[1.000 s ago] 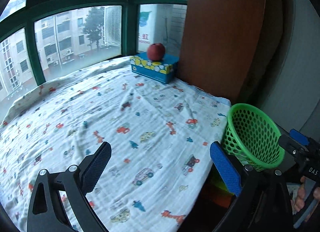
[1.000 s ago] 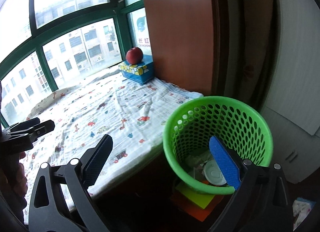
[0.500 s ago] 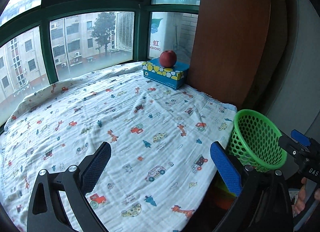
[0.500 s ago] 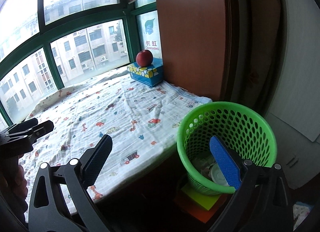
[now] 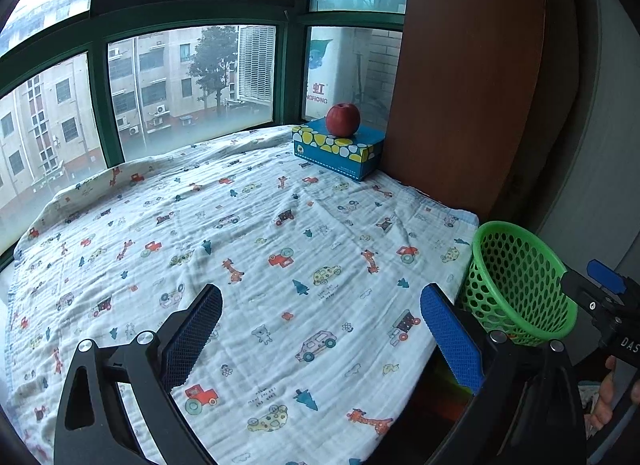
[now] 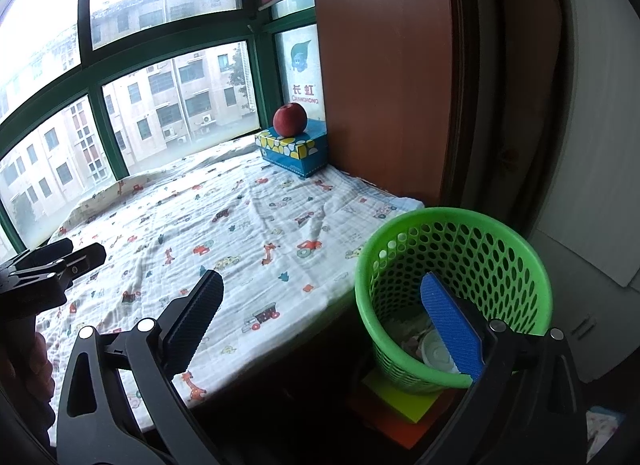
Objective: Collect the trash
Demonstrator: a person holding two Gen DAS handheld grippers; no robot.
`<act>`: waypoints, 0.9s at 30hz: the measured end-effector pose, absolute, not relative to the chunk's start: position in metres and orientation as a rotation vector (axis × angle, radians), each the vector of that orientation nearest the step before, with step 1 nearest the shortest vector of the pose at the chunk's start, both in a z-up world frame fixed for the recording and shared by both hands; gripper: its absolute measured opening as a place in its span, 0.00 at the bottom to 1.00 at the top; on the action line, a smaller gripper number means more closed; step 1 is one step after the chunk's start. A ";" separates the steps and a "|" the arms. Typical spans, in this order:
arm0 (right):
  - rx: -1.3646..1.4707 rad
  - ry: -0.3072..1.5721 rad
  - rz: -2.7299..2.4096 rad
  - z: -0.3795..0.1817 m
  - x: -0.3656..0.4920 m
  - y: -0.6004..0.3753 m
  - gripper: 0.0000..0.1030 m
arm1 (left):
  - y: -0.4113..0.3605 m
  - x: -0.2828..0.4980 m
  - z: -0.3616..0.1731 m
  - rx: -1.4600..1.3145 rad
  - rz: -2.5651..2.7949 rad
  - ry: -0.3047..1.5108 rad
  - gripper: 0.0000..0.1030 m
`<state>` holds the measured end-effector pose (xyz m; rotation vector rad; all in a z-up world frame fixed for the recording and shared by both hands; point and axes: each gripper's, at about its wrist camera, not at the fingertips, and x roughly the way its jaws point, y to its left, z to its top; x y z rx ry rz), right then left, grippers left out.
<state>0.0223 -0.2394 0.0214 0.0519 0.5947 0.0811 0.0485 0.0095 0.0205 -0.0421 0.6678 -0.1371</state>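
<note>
Left gripper [image 5: 320, 329] jaws spread wide, holding nothing, above white cartoon-print blanket [image 5: 240, 249], right gripper [image 6: 322, 311] likewise spread and unloaded, green perforated plastic waste basket [image 6: 456, 265] just past blanket's edge, white trash [image 6: 434, 349] inside, red apple [image 6: 290, 119] on blue tissue box [image 6: 294, 151] at far corner.

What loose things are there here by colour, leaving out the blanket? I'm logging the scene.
Red: 1, the apple.
Blue: 1, the tissue box under it.
Green: 1, the basket, trash inside.
Black: 2, the left hand-held gripper and right hand-held gripper, both open.
Total: 5.
</note>
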 end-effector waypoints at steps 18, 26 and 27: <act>0.056 0.582 0.038 0.022 0.019 -0.244 0.95 | -0.001 0.046 0.019 -0.019 -0.134 0.665 0.93; 0.053 0.579 0.032 0.022 0.019 -0.244 0.95 | -0.003 0.046 0.019 -0.019 -0.127 0.665 0.93; 0.054 0.579 0.030 0.022 0.019 -0.244 0.95 | -0.004 0.046 0.019 -0.019 -0.128 0.666 0.93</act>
